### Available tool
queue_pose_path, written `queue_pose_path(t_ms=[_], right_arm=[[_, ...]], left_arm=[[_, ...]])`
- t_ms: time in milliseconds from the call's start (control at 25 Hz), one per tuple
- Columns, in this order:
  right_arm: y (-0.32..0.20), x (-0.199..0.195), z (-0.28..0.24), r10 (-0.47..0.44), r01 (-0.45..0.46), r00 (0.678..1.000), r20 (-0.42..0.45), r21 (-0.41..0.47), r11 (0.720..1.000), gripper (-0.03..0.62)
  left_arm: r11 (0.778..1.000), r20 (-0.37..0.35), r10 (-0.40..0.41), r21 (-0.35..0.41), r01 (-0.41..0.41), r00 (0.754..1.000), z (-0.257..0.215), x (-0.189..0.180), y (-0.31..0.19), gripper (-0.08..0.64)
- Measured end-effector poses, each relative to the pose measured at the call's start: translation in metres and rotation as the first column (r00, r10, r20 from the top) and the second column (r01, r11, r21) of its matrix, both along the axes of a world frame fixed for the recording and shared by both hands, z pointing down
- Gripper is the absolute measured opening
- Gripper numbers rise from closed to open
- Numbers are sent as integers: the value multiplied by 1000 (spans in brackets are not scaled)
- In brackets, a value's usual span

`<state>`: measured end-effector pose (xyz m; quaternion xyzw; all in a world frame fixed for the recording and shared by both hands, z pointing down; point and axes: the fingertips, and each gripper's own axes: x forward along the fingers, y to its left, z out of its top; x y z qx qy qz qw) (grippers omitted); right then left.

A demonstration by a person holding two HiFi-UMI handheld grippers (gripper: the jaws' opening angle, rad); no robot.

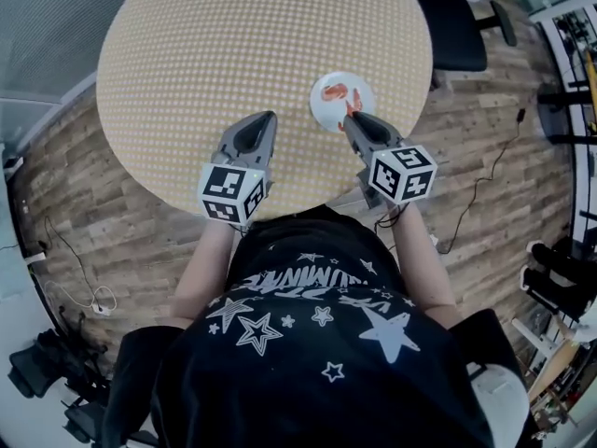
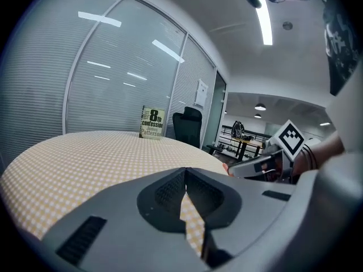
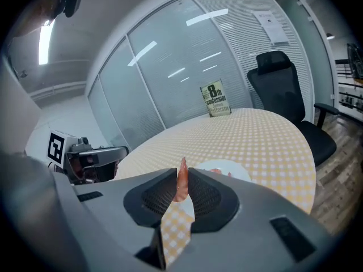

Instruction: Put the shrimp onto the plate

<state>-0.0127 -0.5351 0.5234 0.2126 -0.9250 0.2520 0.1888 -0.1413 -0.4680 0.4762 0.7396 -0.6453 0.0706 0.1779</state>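
Observation:
A small white plate (image 1: pixel 328 110) sits on the round checked table near its right front edge, with an orange shrimp (image 1: pixel 334 91) lying on it. My right gripper (image 1: pixel 352 117) hovers at the plate's near rim, shut on a second shrimp (image 3: pixel 181 183) that stands upright between its pads; the plate (image 3: pixel 224 169) shows just beyond them. My left gripper (image 1: pixel 264 119) hangs over the table to the left of the plate, jaws shut with nothing between them (image 2: pixel 184 200).
The table (image 1: pixel 205 54) has a yellow checked top. A book (image 3: pixel 215 100) stands at its far side, next to a black office chair (image 3: pixel 283 89). Glass walls with blinds lie behind. Cables (image 1: pixel 476 189) trail on the wooden floor at the right.

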Motion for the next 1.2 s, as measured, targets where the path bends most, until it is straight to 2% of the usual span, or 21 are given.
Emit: queue_pose_path(t_ms=[360,520,760,1200], right_arm=[[-18,-11,49,-101,98,986,-132,-24,995,67],[-21,-19,62,-137,146,964,-227,21,989,67],[-23,-22,76,-143,172,926,-349,52,984,67],[-24,-24,88,-115,146,907,-406,47,988,67]], left_arm=[[996,13,-36,-77,37,999,28,14,-17,8],[994,23,-54,-91,55,998,32,11,-14,8],[990,32,-85,-113,88,996,36,4,-4,8],[989,58,-73,-125,79,996,33,4,6,8]])
